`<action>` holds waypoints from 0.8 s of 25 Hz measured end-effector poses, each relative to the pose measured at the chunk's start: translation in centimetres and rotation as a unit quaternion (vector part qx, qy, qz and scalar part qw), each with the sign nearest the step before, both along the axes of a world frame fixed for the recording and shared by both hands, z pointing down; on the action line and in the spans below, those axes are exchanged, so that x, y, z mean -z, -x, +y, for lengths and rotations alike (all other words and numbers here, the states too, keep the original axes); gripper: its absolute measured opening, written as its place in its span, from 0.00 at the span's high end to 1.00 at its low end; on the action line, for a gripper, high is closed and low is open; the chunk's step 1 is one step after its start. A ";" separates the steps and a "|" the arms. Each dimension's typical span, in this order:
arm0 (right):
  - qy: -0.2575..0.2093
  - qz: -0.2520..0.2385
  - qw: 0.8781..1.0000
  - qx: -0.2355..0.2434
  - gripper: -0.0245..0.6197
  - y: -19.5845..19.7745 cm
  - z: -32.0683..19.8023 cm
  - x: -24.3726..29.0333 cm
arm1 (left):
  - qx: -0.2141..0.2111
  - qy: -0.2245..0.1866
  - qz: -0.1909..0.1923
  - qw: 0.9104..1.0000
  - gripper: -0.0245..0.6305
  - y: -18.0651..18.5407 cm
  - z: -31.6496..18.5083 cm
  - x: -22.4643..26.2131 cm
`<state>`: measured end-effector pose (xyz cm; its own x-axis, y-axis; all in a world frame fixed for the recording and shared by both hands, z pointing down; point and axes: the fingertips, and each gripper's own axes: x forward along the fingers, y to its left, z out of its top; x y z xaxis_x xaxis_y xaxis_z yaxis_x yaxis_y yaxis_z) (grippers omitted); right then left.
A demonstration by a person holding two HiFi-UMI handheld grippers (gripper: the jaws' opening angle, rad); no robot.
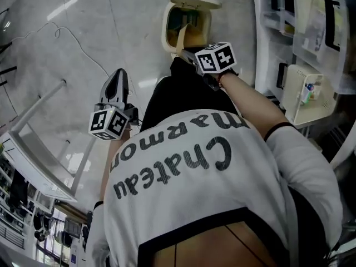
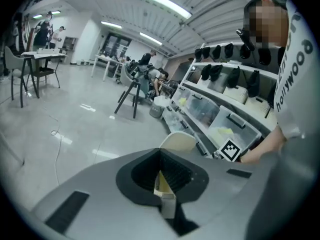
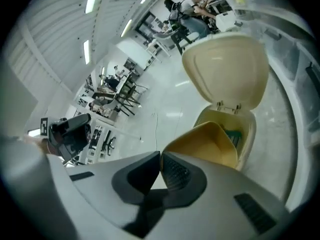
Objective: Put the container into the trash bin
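Yellow container (image 1: 181,38) is hanging upper centre in the head view, its long axis running up-frame into the open trash bin (image 1: 166,29). In its own view, the left gripper (image 2: 160,171) is clenching a beige piece (image 2: 164,188). In the right gripper view, the right gripper (image 3: 160,168) is pinching the container's near edge.

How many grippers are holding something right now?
2. The right gripper is shut on the yellowish container at the open trash bin; the left gripper, out over the floor, pinches a small beige piece.
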<state>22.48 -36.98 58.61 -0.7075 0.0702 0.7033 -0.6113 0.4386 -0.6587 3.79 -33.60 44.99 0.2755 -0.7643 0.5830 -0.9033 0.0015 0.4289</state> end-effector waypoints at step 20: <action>0.007 0.091 0.973 0.213 0.90 2.5 -3.9 -16.2 | 0.124 0.154 -0.019 0.980 0.93 5.1 3.9 -8.2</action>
<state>19.97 -40.86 74.76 -0.4770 0.3392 0.8108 -0.4831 0.6694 -0.5643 -1.27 -29.70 53.19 0.0770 -0.5907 0.8032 -0.8742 0.3474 0.3393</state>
